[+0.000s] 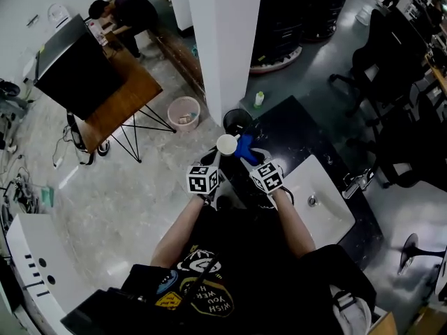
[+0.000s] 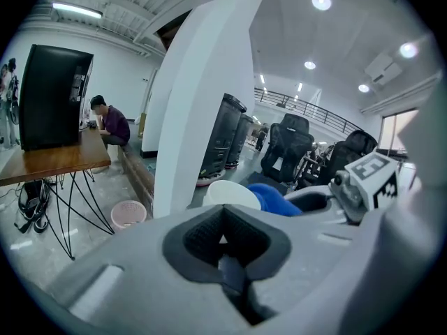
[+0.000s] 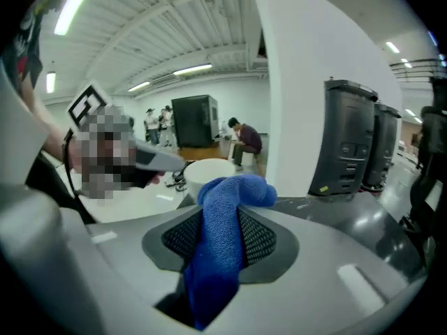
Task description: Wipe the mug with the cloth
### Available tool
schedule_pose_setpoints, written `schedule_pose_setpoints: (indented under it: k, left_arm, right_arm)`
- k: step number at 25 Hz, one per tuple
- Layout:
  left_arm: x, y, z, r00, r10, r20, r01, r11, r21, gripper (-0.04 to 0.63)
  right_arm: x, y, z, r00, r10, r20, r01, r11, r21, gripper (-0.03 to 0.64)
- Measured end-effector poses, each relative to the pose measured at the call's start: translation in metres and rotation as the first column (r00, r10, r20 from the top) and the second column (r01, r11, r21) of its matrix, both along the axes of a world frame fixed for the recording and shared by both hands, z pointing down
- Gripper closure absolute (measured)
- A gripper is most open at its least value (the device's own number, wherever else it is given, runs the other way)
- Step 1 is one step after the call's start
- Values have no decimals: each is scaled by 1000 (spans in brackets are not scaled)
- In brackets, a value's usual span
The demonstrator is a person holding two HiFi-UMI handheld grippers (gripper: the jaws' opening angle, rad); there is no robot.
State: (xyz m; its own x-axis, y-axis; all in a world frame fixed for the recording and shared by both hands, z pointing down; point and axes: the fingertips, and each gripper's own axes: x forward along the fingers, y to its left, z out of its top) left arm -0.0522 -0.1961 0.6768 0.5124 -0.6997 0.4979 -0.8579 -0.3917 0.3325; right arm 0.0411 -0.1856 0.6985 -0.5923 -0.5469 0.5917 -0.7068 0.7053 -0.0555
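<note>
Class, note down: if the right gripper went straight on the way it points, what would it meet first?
Probably the mug, just past the cloth pinched in the right gripper; depth is hard to judge.

Countertop (image 1: 307, 128), dark and marbled: is running from 11 o'clock to 5 o'clock across the head view.
- Sink basin (image 1: 328, 208), white: is sitting sunk into the 5 o'clock half.
- Faucet (image 1: 356, 181): is standing at the basin's 2 o'clock rim.
- Bottle (image 1: 259, 99), small, upright: is standing at the 11 o'clock corner; whether on the counter or the floor cannot be told.
</note>
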Motion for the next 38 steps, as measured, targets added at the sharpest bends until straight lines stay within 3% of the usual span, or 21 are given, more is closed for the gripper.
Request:
schedule_pose_setpoints:
  k: [3,5,7,9,12,14,17,19,20,22,24,26,28,29,31,34,36,38]
  left_arm:
    - [4,2,0,1000,23,-10,-23,1000,-4,592]
    - [4,1,-2,999,33,-17,-33,999,2,592]
    - [2,0,-6,999,25,-23,-25,1000,11,592]
    - [-2,-1,-7,1000,6,-30,-6,1000,13,592]
    - [-5,-3,-6,999,-16,-33,16,1000,11,592]
    - [-3,-3,-5,999,-16,-29,16,1000,6,592]
    - [2,-1,-4,1000,5,-21,-5,1000,5,592]
    - [2,0,-4,1000,12,-21,-12,1000,7,592]
    - [0,0,-4,1000,11,-23,-11,1000,7,592]
    - [-2,-1,-5,1000,5,-28,-5,1000,7,592]
    - [-4,-1,-5,999,-6,-32,7,1000,5,592]
    - [-6,-1,-4,999,-17,-35,17,1000,4,592]
    - [-7,-3,-4,999,-22,-35,22,1000,2,592]
    - [-6,-3,-3,999,-23,-34,23,1000,-1,592]
    - [-4,-4,-1,999,-21,-33,21,1000,-8,592]
    - [-2,-4,-1,999,-12,-31,12,1000,-10,592]
    - [-2,-3,-2,999,-11,-30,11,1000,-9,592]
    - [-3,-2,-1,999,-18,-34,17,1000,-11,592]
  right_arm:
    - [-43,51,16,971,-237,-28,237,971,-16,476]
    - [-56,67,20,950,-311,-33,310,950,-21,475]
    - [-42,50,14,974,-227,0,227,974,-11,476]
    - [-16,17,-9,995,-69,72,67,997,27,476]
    - [13,-17,-31,991,82,101,-90,993,77,476]
    - [9,-13,-18,997,55,51,-57,997,42,476]
    - [-23,33,11,989,-149,-27,148,988,-40,474]
    - [-41,59,17,968,-249,-29,247,967,-63,474]
    - [-44,63,16,967,-256,-13,255,965,-64,474]
    - [-33,51,6,981,-191,22,192,981,-40,474]
    - [-8,22,-12,996,-69,49,68,997,19,475]
    - [17,-8,-31,994,62,91,-69,995,74,476]
    - [25,-22,-35,988,113,103,-122,989,80,474]
    - [20,-19,-29,993,89,82,-94,993,67,474]
    - [-3,7,-8,999,-48,11,47,999,24,474]
    - [-40,57,16,962,-272,-33,271,962,-31,474]
    - [-40,60,12,967,-254,20,254,967,-29,474]
    - [-17,32,-5,992,-104,74,104,995,3,474]
